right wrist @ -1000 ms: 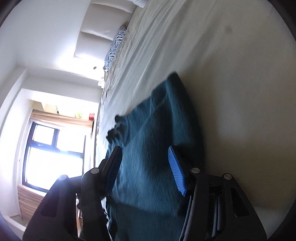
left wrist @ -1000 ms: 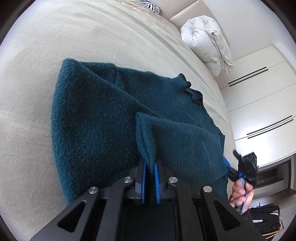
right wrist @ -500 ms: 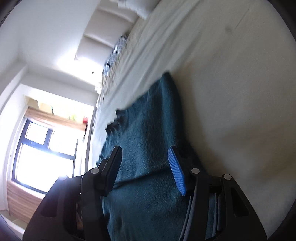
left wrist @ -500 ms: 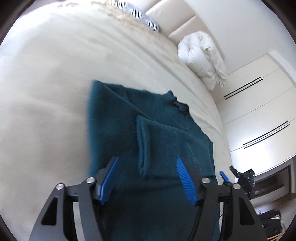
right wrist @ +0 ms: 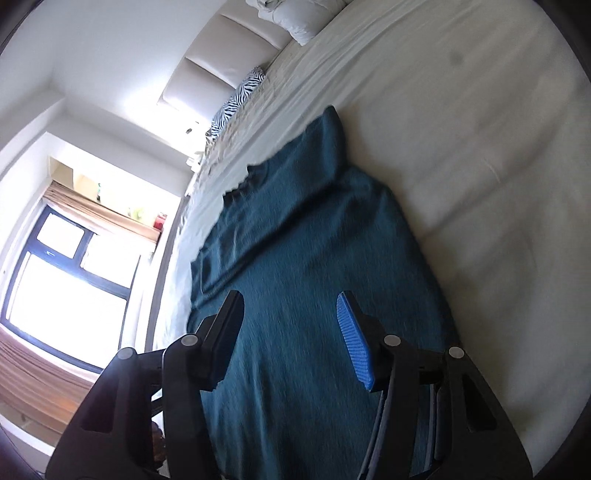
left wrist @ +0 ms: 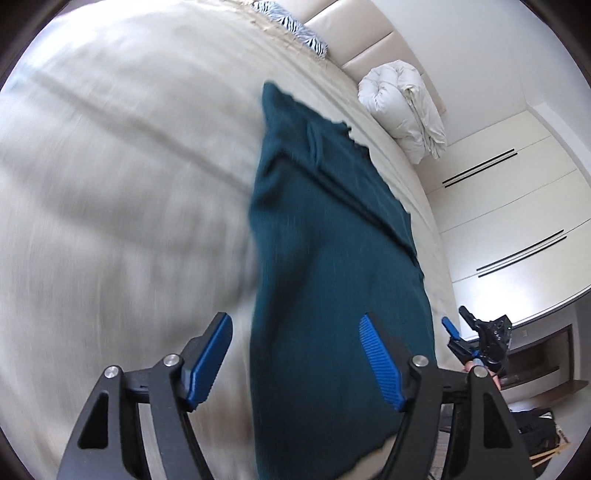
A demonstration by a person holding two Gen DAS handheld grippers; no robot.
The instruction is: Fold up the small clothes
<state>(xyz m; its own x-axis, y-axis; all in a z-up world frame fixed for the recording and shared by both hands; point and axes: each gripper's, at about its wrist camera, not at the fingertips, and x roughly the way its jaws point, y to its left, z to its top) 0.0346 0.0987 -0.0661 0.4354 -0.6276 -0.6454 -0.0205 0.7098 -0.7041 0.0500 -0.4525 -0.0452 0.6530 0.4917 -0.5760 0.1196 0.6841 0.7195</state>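
both sets of jaws stand wide apart w/ nothing between the pads. left gripper (left wrist: 295, 354) hangs over the near end of the sweater (left wrist: 332, 258), one blue pad over bare bed, the other over the knit. right gripper (right wrist: 291, 332) sits above the sweater's lower half, both fingers over the fabric; can't tell if either tool touches it.

sweater is dark teal knit, lying flat on the bed (left wrist: 110, 184), folded into a long narrow strip w/ one sleeve layer lying across the top. collar end points toward the headboard (left wrist: 354, 44), ribbed neck edge visible at the far end in both views. near hem reaches the bed's near edge in the left view. much of the left view is motion-blurred, esp. the bedsheet.

right gripper also shows at the right side of the left view (left wrist: 476, 343), just past the sweater's edge, beyond the bed side.

farther out: zebra-print pillow (left wrist: 295, 26) near the headboard, a rolled white duvet (left wrist: 402, 107) at the bed's far corner. cream wardrobe doors (left wrist: 517, 206) w/ dark slot handles on the wall beyond. in the right view a bright window (right wrist: 62, 280) w/ dark frame, shelf above it w/ small items too small to make out.
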